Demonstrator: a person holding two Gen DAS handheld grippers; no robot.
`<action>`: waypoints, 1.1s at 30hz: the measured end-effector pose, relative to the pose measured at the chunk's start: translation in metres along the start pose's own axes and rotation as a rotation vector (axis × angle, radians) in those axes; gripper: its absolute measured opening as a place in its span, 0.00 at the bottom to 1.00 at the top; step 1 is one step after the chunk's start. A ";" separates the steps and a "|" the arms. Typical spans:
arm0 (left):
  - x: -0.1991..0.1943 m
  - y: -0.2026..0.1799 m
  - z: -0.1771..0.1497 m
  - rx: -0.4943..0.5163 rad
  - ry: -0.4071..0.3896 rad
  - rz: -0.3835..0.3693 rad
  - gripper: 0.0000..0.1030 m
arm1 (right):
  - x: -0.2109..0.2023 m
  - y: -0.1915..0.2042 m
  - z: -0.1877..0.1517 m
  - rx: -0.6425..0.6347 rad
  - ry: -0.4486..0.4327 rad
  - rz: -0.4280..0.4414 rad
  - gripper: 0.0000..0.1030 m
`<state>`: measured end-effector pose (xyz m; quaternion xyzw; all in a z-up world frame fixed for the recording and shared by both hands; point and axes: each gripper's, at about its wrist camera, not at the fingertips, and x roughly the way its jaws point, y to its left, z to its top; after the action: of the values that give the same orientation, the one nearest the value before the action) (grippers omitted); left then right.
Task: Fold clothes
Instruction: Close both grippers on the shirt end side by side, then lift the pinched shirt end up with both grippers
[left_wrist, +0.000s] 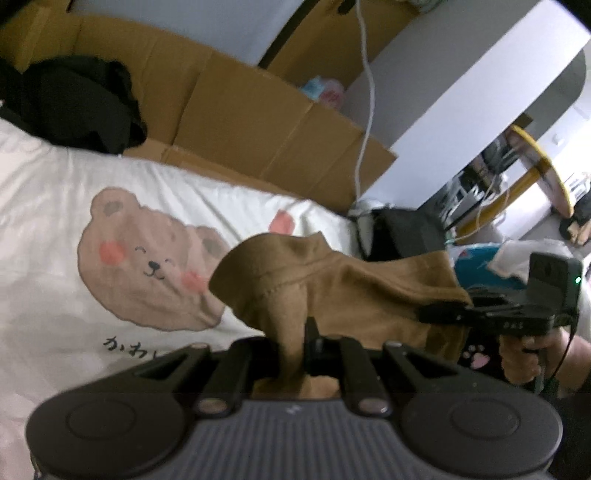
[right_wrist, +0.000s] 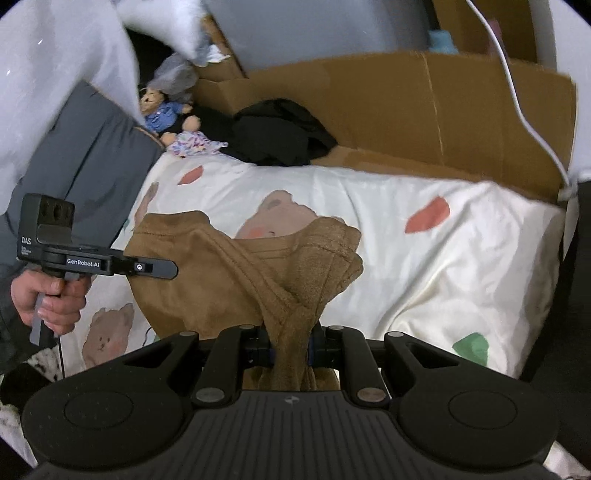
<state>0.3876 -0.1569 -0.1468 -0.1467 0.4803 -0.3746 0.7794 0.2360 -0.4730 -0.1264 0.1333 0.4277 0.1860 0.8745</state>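
Brown garment (right_wrist: 221, 273): soft, bunched, held above bear bedsheet (right_wrist: 424, 266); left gripper (left_wrist: 295, 354) & right gripper (right_wrist: 291, 350) both clamped on it.

My two claws, left gripper (left_wrist: 295, 354) and right gripper (right_wrist: 290, 349), pinch the garment (right_wrist: 221, 280) stretched between them above the bedspread (right_wrist: 443, 266). Beyond them a heap of clothes (right_wrist: 280, 133) lies against the cardboard (right_wrist: 406, 107).

Brown garment (right_wrist: 221, 273), bear-print white bedcover (right_wrist: 424, 258)

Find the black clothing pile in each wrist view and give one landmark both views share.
Left wrist: black clothing pile at upper left, on the bear-print bedding's far edge.
Right wrist: upper centre, same edge.
Shared landmark: cardboard right behind it.
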 end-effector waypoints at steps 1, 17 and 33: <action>-0.005 -0.003 0.001 -0.010 -0.004 0.002 0.08 | -0.005 0.003 0.002 -0.001 0.000 -0.003 0.15; -0.105 -0.123 0.045 0.167 -0.182 0.045 0.08 | -0.131 0.079 0.049 -0.124 -0.227 -0.083 0.15; -0.154 -0.221 0.067 0.215 -0.342 0.074 0.08 | -0.232 0.126 0.079 -0.087 -0.440 -0.186 0.15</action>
<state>0.3075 -0.2036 0.1150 -0.1066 0.3035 -0.3644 0.8739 0.1410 -0.4679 0.1325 0.0931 0.2287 0.0893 0.9649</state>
